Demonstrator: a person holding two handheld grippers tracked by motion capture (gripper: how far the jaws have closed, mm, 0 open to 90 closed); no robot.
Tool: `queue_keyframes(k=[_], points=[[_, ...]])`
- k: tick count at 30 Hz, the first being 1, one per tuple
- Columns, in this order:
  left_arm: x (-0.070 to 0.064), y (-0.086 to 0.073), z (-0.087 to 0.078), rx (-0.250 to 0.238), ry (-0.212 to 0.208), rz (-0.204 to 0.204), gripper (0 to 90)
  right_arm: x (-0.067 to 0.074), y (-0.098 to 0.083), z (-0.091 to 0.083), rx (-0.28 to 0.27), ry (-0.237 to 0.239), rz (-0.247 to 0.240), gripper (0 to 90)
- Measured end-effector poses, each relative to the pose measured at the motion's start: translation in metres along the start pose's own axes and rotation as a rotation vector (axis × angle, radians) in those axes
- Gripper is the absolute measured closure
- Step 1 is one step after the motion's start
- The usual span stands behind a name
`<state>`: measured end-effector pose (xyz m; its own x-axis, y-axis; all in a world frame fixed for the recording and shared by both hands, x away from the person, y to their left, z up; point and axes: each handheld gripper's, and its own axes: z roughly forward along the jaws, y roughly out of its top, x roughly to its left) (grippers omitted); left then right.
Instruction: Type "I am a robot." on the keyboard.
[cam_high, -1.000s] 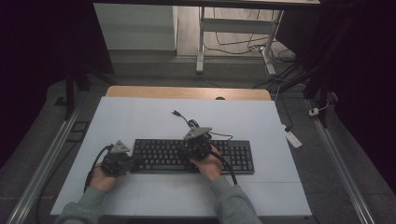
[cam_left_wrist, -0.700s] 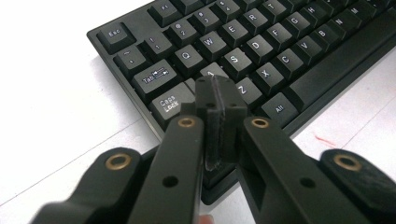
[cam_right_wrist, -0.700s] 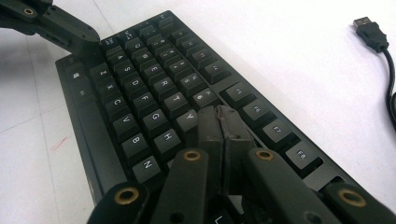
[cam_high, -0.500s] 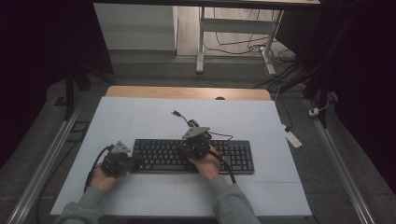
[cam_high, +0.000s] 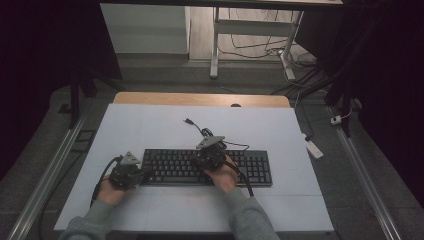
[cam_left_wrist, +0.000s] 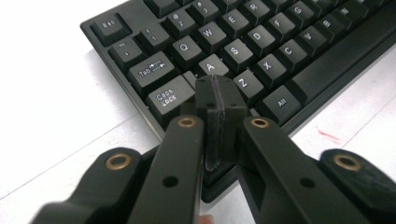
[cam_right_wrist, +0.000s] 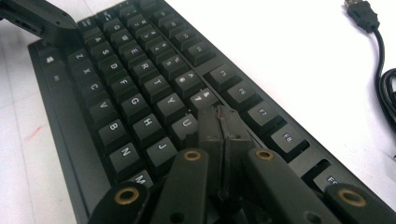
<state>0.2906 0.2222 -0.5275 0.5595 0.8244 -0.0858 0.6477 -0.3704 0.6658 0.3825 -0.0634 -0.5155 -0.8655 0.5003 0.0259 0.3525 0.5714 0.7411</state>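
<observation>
Nearest the person, at the front of the white desk (cam_high: 150, 125), two forearms in grey sleeves enter from below, each hand carrying a claw. Left claw (cam_high: 146, 173): jaws pressed together with nothing between them, tips at the left end of the black keyboard (cam_high: 250, 170), over the Caps Lock and A keys in the left gripper view. Right claw (cam_high: 201, 161): jaws likewise pressed together on nothing, tips over the middle keys, beside U and 7 in the right gripper view. The keyboard lies flat and parallel to the front edge, in the near half of the desk. Judged from its build, it is a rigid plastic slab, moderately light, with loose-sprung keycaps that give under pressure and offer no purchase; the smooth desk may let it slide when pushed. A secure hold would likely be on the thin frame at either short end, jaws spanning top and underside, not the keys. Beyond it, the keyboard's black cable (cam_high: 227, 145) coils and ends in a USB plug (cam_high: 188, 121), lying free toward the far side.
</observation>
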Motion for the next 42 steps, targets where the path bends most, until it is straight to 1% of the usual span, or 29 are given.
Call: queue_keyframes(k=[4,6,9,11,12,14,15,19,21,22,23,24,25,26,27,28,29,30,34,36,37,39,42], points=[[0.000,0.000,0.000,-0.001,0.001,0.000,89.1,-0.001,-0.001,0.001,0.001,0.004,0.005,89.4],[-0.001,0.000,0.000,0.000,0.002,0.001,89.1,-0.001,-0.002,0.003,0.014,0.002,0.003,89.6],[-0.001,0.000,0.000,-0.001,0.002,0.001,89.1,-0.001,-0.002,0.003,0.008,0.008,0.008,89.7],[-0.001,0.000,-0.001,-0.011,-0.004,-0.001,89.0,0.000,-0.001,0.002,0.004,0.007,-0.002,89.6],[-0.001,0.001,-0.002,-0.020,-0.007,-0.005,89.0,0.000,-0.001,0.001,-0.003,0.002,-0.009,89.6],[-0.001,0.001,-0.004,-0.034,-0.012,-0.007,88.4,0.000,0.000,-0.003,-0.021,0.006,-0.004,89.6],[-0.001,0.001,-0.005,-0.040,-0.014,-0.010,87.6,0.000,0.001,-0.006,-0.044,0.013,-0.001,89.6],[-0.001,0.002,-0.008,-0.065,-0.014,-0.019,85.9,-0.001,0.001,-0.011,-0.057,0.015,-0.003,89.4],[0.000,0.002,-0.010,-0.079,-0.018,-0.021,81.0,-0.002,-0.001,-0.017,-0.074,0.030,0.005,84.6],[0.000,0.002,-0.011,-0.088,-0.024,-0.023,81.0,-0.002,-0.001,-0.017,-0.074,0.030,0.005,84.6],[0.000,0.002,-0.011,-0.097,-0.027,-0.027,78.8,-0.003,-0.002,-0.019,-0.084,0.033,0.013,81.6],[0.001,0.002,-0.012,-0.102,-0.031,-0.031,72.9,-0.004,-0.006,-0.024,-0.092,0.018,0.011,75.8],[0.001,0.003,-0.012,-0.106,-0.030,-0.035,72.9,-0.004,-0.006,-0.024,-0.092,0.018,0.011,75.8],[0.002,0.003,-0.012,-0.111,-0.033,-0.040,69.7,-0.004,-0.008,-0.027,-0.095,0.012,0.009,73.5],[0.002,0.003,-0.012,-0.112,-0.036,-0.046,65.2,-0.006,-0.011,-0.034,-0.102,-0.002,0.017,69.2],[0.002,0.003,-0.013,-0.114,-0.037,-0.049,65.2,-0.006,-0.011,-0.034,-0.102,-0.002,0.017,69.2],[0.002,0.003,-0.013,-0.117,-0.033,-0.049,60.3,-0.009,-0.015,-0.041,-0.111,-0.013,0.026,65.1],[0.002,0.003,-0.013,-0.120,-0.030,-0.049,60.3,-0.009,-0.015,-0.041,-0.111,-0.013,0.026,65.1],[0.002,0.003,-0.014,-0.130,-0.021,-0.052,51.5,-0.013,-0.023,-0.055,-0.115,-0.034,0.032,60.1],[0.001,0.003,-0.014,-0.131,-0.016,-0.052,48.4,-0.014,-0.027,-0.061,-0.116,-0.036,0.033,59.6],[0.001,0.003,-0.015,-0.132,-0.015,-0.049,46.9,-0.014,-0.030,-0.064,-0.120,-0.033,0.035,59.5],[0.002,0.003,-0.015,-0.134,-0.012,-0.052,44.7,-0.015,-0.037,-0.072,-0.117,-0.044,0.027,59.2],[0.002,0.003,-0.014,-0.132,-0.014,-0.058,41.5,-0.017,-0.047,-0.085,-0.119,-0.060,0.036,58.7]])
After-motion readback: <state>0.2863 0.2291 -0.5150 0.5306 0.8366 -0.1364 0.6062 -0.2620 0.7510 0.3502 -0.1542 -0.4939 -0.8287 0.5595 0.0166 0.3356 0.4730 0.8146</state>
